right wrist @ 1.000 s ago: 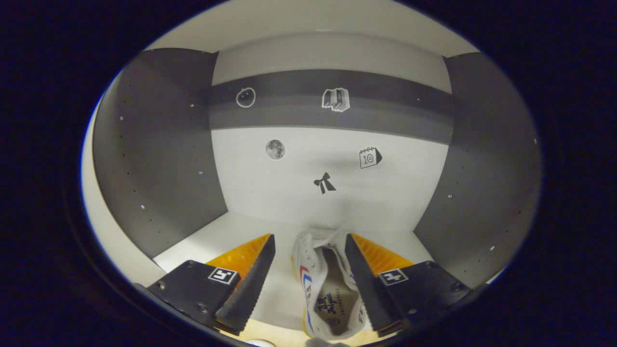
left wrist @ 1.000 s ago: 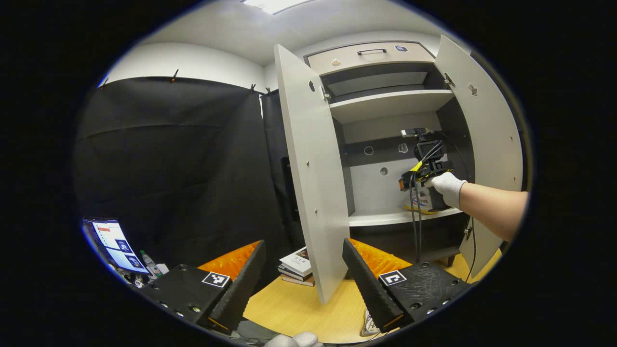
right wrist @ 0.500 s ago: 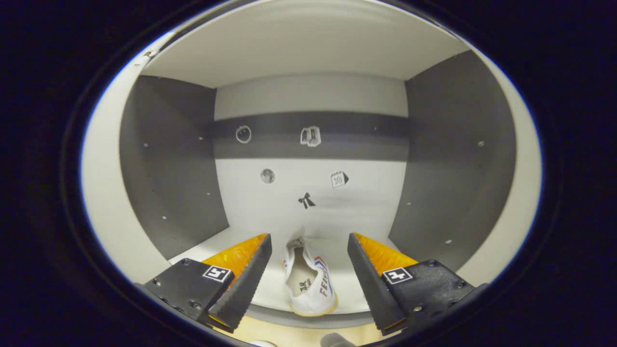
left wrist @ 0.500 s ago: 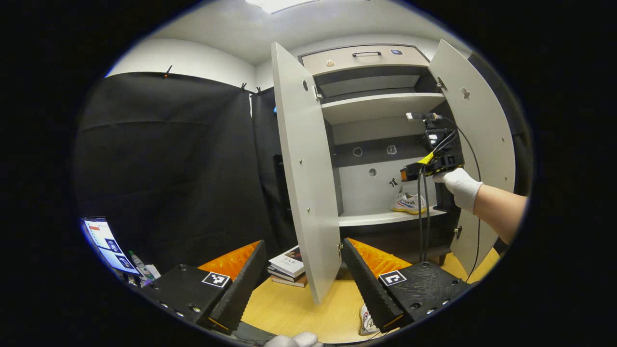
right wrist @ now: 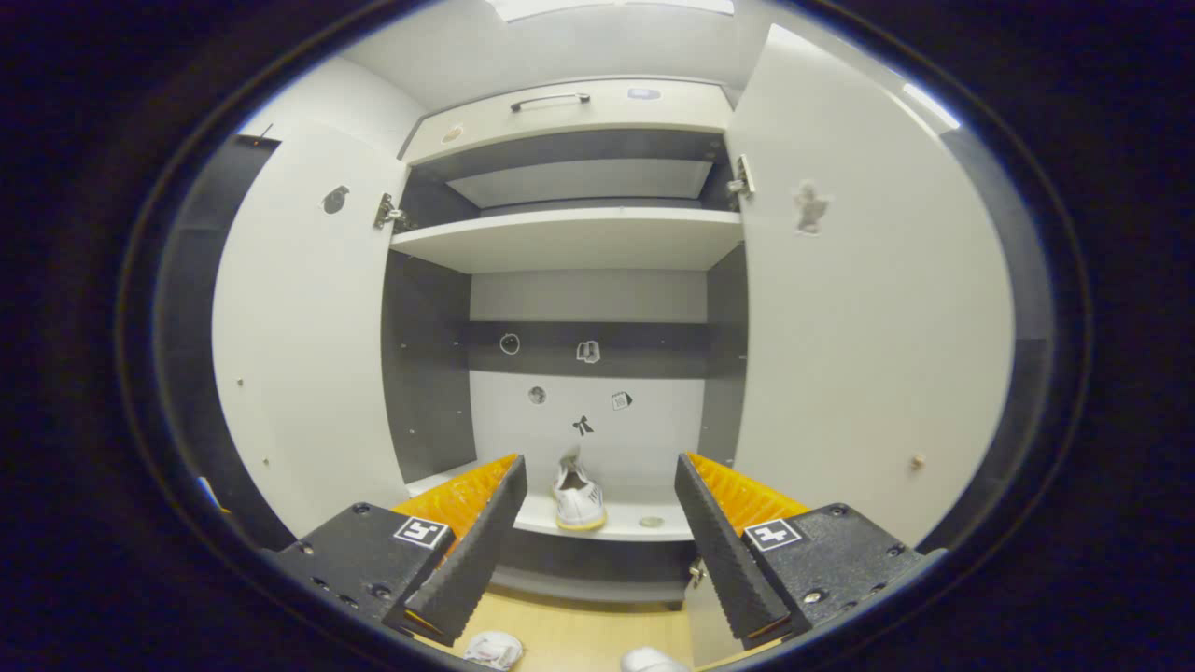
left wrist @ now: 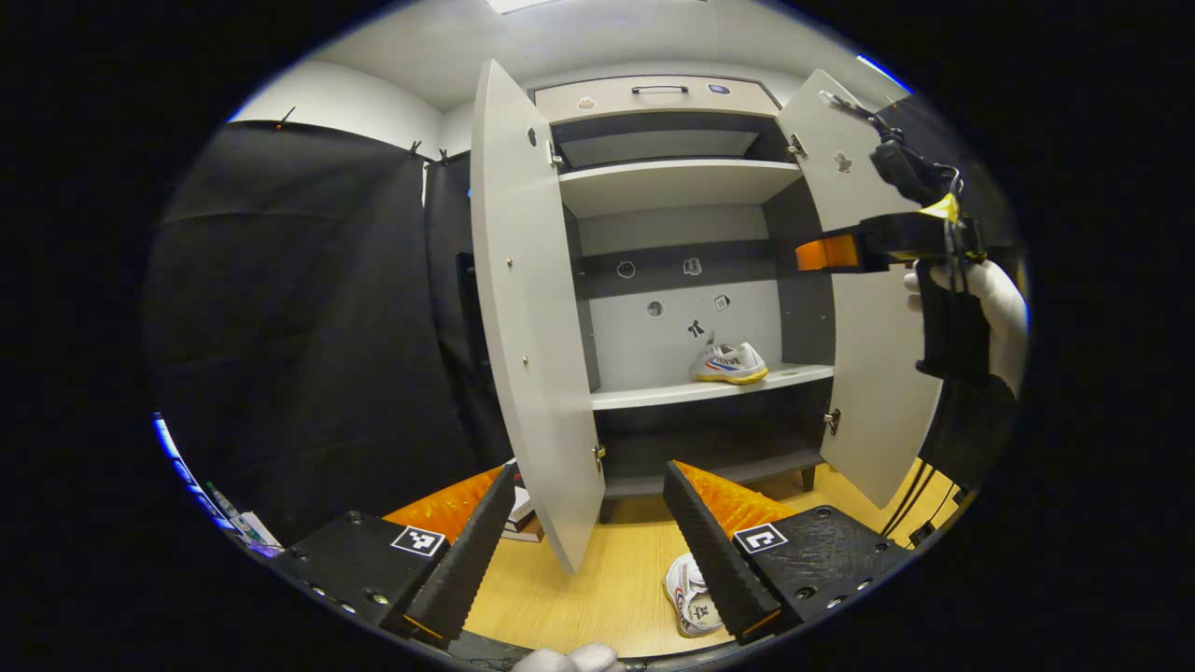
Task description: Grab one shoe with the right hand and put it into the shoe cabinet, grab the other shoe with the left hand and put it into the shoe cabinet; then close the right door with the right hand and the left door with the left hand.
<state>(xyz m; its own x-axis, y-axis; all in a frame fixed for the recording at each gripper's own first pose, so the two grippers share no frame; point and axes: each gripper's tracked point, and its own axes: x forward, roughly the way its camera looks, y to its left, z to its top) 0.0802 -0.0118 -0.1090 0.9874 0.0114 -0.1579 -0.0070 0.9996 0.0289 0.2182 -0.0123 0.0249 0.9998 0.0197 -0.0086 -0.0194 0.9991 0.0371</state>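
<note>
A: Nearest items?
B: Left hand-held gripper (left wrist: 588,551), fingers spread wide, holding nothing; one white low-top sneaker (left wrist: 692,602) on the pale wooden floor (left wrist: 597,588) just beyond.
A: Right side?
B: Right hand-held gripper (right wrist: 597,541), likewise wide apart and empty, facing the cabinet.
A: Farther back?
B: Grey two-door shoe cabinet (left wrist: 672,93), both doors open; second white sneaker with yellow sole (left wrist: 731,362) on its lower shelf (left wrist: 653,394).

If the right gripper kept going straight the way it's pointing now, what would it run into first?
Probably the white shoe on the cabinet's lower shelf. It sits between the open fingers of the right gripper, well ahead, with both doors swung clear of that line. Depth is hard to judge, so the shelf's front edge could come first.
</note>
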